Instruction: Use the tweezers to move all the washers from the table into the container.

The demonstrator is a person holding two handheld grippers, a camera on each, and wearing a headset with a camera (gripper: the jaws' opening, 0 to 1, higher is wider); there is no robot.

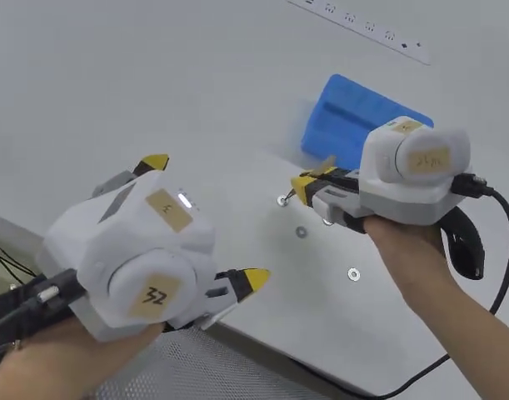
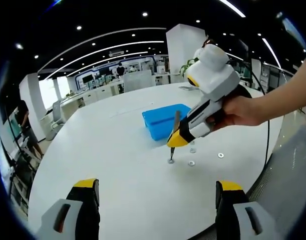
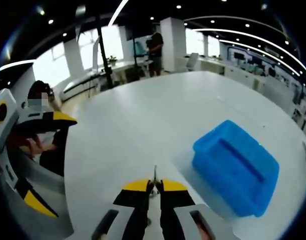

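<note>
Pick-up stage, apparently: right gripper (image 1: 306,185) pinching slim metal tweezers (image 2: 176,124), tips down at small silver washer (image 2: 171,161) on white bench (image 1: 154,83), near blue plastic container (image 1: 354,117). Left gripper (image 2: 156,186) spread. Next: nip, lift, carry to container.

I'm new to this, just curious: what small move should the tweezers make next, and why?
Probably pinch and lift: the tweezers in the right gripper have their tip down at a washer, with the blue container close behind.
</note>
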